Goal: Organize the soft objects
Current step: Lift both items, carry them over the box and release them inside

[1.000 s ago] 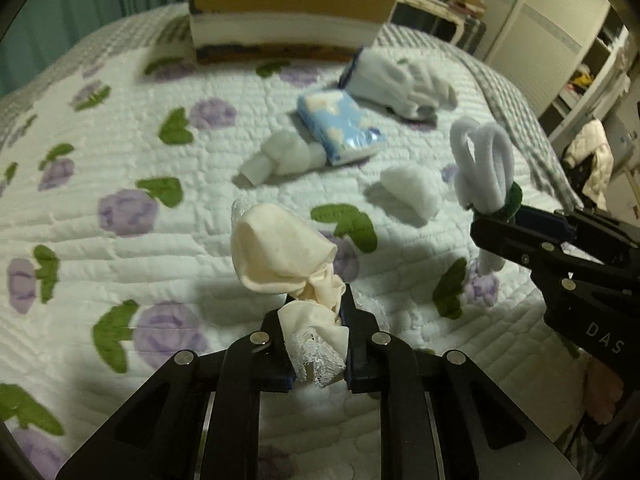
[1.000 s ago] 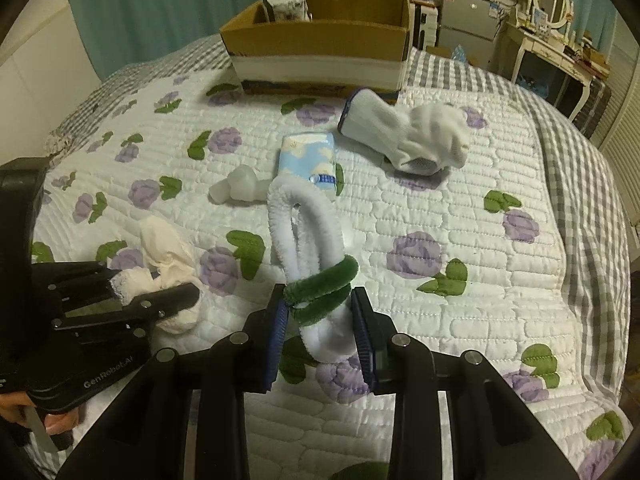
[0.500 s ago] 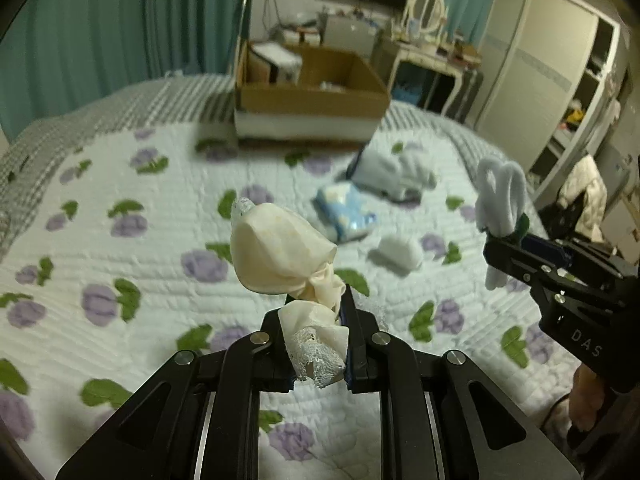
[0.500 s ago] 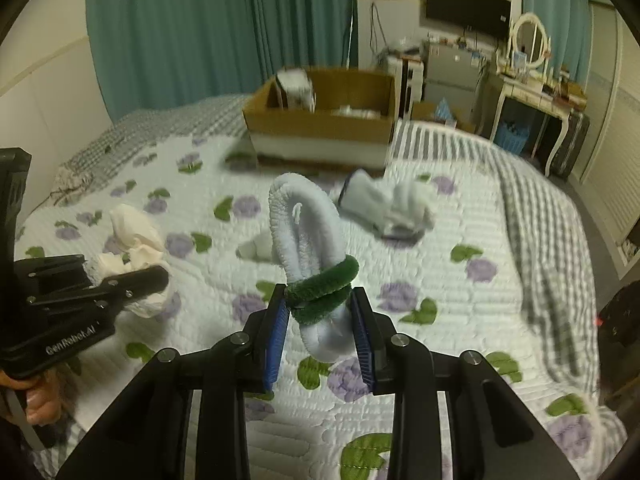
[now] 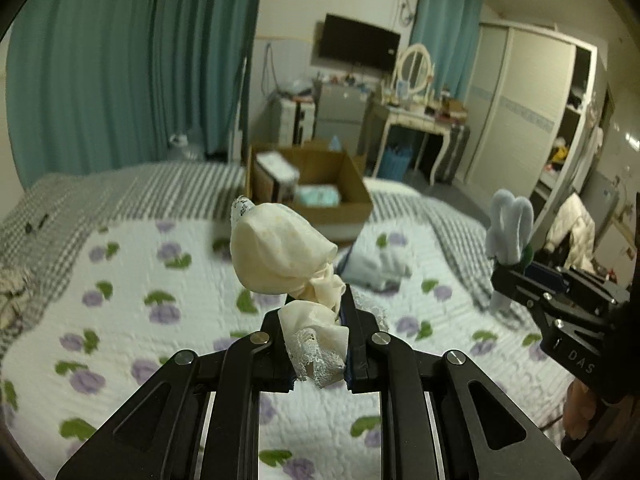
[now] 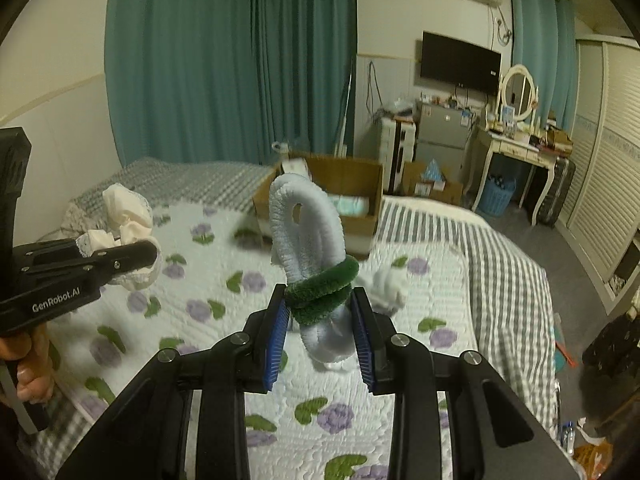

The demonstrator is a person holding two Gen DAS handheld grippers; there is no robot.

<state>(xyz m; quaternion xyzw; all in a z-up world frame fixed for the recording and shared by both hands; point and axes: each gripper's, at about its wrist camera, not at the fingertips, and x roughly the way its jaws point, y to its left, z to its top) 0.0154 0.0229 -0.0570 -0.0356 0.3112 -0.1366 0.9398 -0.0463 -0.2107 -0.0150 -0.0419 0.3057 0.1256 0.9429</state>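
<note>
While the cream lace-trimmed cloth (image 5: 286, 258) bulges up from the left gripper (image 5: 318, 354), its knotted lower part is pinched tight between the two black jaws, well clear of the quilt. At about three o'clock in the left wrist view, the right gripper (image 5: 516, 280) holds a white fuzzy loop (image 5: 510, 230) upright; seen from its own camera, that loop (image 6: 306, 224) is bound by a green fuzzy band (image 6: 322, 290), and the right gripper (image 6: 320, 334) has its blue pads clamped on the bundle at the band. Below both lies the floral quilt (image 6: 432, 364), with a white glove (image 5: 380, 268) resting on it near centre. At twelve o'clock beyond it, an open cardboard box (image 5: 348, 200) sits on the bed. A hand (image 6: 28, 364) grips the left handle at nine o'clock in the right view.
</note>
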